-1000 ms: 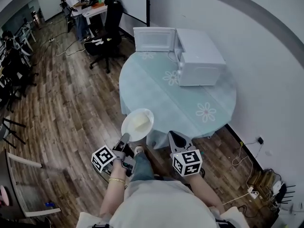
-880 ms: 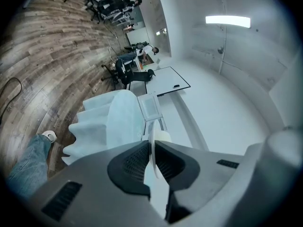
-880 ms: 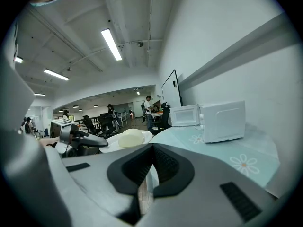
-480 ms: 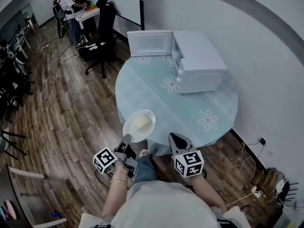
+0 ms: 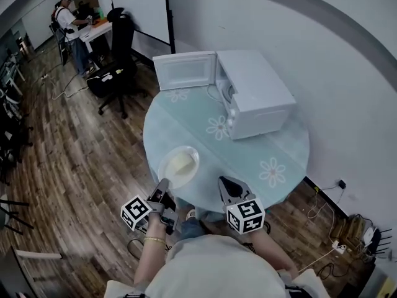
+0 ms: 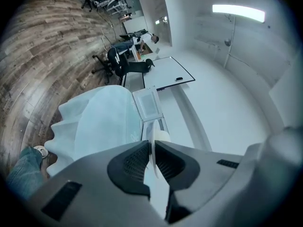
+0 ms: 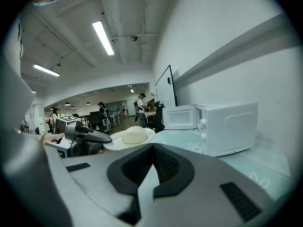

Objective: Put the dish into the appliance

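Left gripper (image 5: 163,187) clamped on rim of round white plate (image 5: 180,165) with pale food (image 5: 180,162), over pale-blue round table (image 5: 208,151) near edge | right gripper (image 5: 228,185) closed, empty | advice: keep plate level toward open white box microwave (image 5: 254,92).

One table (image 5: 180,126). One microwave (image 5: 257,92), with one door (image 5: 184,71). One plate (image 5: 166,172), bearing one pale lump (image 5: 180,162). Three flowers printed on the cloth: a flower (image 5: 218,128) beside the microwave, a flower (image 5: 273,171) near the front edge, a flower (image 5: 179,95) below the door. Two grippers, the left gripper (image 5: 164,186) and the right gripper (image 5: 228,184), and two marker cubes, a left cube (image 5: 136,212) and a right cube (image 5: 246,216). One black chair (image 5: 118,48) near the table, one whiteboard (image 5: 138,8), one person (image 5: 67,18) at the far desk. Two ceiling strips in the right gripper view: a near strip (image 7: 105,38) and a far strip (image 7: 46,70)
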A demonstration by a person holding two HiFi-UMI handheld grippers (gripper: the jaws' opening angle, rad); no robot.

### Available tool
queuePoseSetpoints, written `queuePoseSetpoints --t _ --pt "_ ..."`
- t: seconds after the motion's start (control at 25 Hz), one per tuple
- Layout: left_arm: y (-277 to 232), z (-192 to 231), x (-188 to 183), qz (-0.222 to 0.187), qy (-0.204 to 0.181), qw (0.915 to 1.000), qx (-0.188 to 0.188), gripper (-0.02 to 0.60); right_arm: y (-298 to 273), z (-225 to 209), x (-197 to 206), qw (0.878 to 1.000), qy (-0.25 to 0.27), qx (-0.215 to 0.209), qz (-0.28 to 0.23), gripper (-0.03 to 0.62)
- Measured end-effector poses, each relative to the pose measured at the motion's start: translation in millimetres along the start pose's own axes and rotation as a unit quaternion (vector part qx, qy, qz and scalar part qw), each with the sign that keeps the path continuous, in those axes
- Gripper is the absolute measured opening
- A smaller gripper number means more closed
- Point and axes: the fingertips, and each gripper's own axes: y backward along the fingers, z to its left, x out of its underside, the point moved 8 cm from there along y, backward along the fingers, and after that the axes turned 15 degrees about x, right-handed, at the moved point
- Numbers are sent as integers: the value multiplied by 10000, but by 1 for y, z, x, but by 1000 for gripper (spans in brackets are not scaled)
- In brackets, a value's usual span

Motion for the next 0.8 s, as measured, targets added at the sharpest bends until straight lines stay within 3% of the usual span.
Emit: queuePoseSetpoints --t 0.8 --pt "-167 47 -92 1082 84 9941 55 38 -115 -24 -35 9930 -512 1055 154 5"
